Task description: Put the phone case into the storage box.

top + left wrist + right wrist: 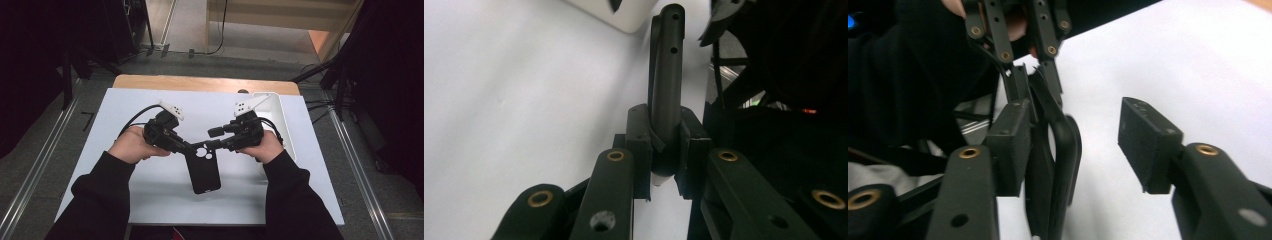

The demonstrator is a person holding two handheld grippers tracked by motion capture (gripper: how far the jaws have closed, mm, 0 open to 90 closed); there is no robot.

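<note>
With the right gripper (212, 144) parted, the flat black rubbery phone case with round camera cut-outs (203, 170) depends on one grip alone, so I judge it could swing or slip out of the left gripper (189, 148) and drop flat onto the white worktop (150, 195). The cause would be the narrow pinch near one top corner, with the long body of the case hanging toward six o'clock in the high view. A twist of the left wrist could also bend the soft rim.

In the left gripper view the left jaws are clamped on the case's edge (665, 90), which stands up toward twelve o'clock. In the right gripper view the right jaws stand well apart: one pad (1009, 145) lies against the case (1060, 170), the other is clear of it at three o'clock, pressing nothing.
</note>
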